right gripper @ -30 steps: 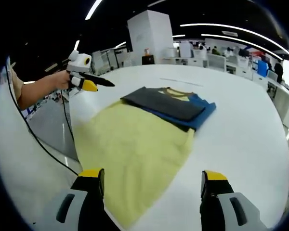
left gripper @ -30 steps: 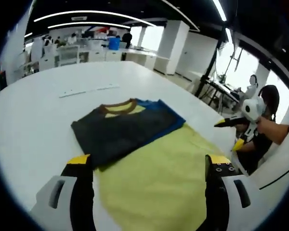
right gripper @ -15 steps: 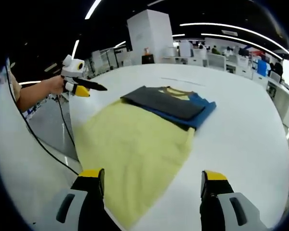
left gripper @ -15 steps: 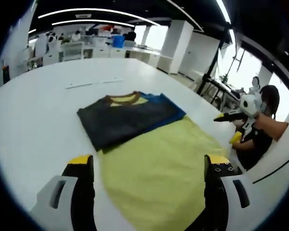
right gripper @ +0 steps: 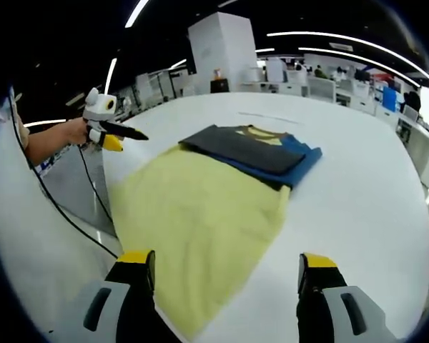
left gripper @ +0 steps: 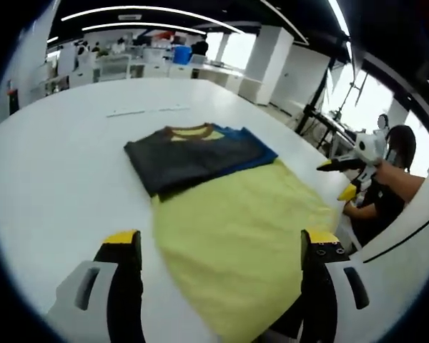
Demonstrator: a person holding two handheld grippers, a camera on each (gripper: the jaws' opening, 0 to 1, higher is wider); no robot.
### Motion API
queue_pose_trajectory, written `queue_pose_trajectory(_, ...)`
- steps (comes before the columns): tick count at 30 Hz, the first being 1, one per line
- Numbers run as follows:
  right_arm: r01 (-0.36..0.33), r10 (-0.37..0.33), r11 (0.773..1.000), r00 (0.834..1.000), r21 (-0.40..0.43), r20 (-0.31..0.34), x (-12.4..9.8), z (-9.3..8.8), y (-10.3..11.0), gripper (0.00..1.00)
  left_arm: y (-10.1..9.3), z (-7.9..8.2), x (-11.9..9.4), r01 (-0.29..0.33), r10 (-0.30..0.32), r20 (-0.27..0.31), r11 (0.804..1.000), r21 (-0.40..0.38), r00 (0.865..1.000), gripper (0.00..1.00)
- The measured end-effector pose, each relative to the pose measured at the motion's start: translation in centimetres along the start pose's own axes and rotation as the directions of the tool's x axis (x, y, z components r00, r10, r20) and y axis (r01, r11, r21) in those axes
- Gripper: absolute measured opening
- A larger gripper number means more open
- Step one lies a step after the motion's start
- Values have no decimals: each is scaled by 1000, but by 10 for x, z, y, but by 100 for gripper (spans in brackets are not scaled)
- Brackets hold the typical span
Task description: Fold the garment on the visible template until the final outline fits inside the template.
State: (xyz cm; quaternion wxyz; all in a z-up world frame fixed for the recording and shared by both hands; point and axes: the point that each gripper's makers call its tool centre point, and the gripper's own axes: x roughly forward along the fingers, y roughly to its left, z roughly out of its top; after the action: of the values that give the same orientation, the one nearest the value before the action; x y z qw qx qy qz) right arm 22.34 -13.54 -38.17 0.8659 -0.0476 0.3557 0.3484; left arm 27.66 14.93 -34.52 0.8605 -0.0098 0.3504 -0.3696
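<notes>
With the left gripper (left gripper: 219, 246) and right gripper (right gripper: 219, 266) both wide open, empty and above the white table (right gripper: 357, 193), the one yellow cotton T-shirt (right gripper: 200, 214), its dark sleeves folded over its top, could overhang the near edge if dragged carelessly.

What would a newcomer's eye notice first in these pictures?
The yellow cloth garment spread flat on the round white table, its upper part folded into a dark grey and blue panel. Both claws hover open above the yellow hem nearest them.
</notes>
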Motion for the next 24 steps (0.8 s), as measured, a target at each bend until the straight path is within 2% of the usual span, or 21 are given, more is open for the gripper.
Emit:
queue_pose_trajectory(15, -7, 7, 1000, 1000, 7, -9, 2, -6, 1, 80, -6, -17, -8, 7, -7, -21, 1000, -1, 1000, 87)
queue_pose_trajectory(24, -12, 12, 1000, 1000, 16, -18, 3, -10, 2, 79, -6, -34, -15, 5, -6, -47, 1000, -28, 999, 83)
